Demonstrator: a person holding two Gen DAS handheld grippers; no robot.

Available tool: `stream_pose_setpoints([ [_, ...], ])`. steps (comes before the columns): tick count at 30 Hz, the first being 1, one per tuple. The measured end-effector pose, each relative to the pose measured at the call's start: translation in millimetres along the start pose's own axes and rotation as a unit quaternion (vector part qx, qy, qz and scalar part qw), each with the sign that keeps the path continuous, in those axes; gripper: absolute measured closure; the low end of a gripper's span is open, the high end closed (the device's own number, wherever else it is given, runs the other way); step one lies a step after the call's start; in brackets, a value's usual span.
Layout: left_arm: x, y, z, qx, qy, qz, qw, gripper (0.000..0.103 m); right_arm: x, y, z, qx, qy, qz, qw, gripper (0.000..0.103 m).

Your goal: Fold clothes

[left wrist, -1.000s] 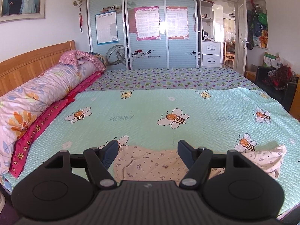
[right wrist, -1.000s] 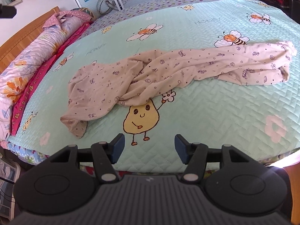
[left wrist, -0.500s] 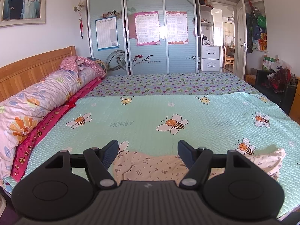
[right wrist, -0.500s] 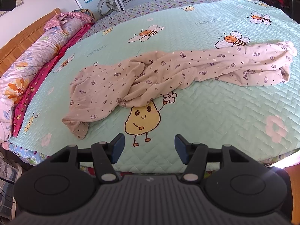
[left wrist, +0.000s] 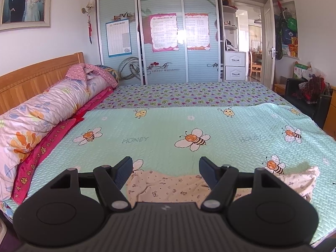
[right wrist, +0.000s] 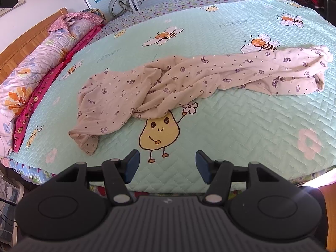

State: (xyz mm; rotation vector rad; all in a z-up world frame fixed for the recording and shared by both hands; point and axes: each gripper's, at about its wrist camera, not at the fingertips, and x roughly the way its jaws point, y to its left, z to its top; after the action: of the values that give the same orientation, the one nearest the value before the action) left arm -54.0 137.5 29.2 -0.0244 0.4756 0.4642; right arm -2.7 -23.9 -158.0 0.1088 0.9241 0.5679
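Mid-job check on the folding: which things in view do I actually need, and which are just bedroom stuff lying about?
For the job:
- cream printed garment, crumpled along the bee bedspread
- left gripper and right gripper, jaws open, both empty

Just lying about:
- rolled floral quilt by the headboard
- red pillow
- clutter on the black chair

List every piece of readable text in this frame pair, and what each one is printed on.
"HONEY": green bee bedspread, printed several times.
"LOVE": decal on the wardrobe doors.
"SWEET WEDDING": wardrobe doors, beneath Chinese characters that I cannot read with confidence.
Blue chart and two pink-bordered posters: text too small to read.
Red pillowcase: gold characters, too blurred.
Patterned garment: no words.
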Motion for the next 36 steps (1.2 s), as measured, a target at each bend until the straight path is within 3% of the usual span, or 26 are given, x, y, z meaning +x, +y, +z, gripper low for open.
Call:
stream_pose_setpoints([
  [36, 9.5, 0.9, -7.7, 0.005, 0.011, 0.0, 0.9999, 0.03, 6.2, 0.9, -0.2, -0.002, 0.01, 0.0, 1.0, 0.042],
])
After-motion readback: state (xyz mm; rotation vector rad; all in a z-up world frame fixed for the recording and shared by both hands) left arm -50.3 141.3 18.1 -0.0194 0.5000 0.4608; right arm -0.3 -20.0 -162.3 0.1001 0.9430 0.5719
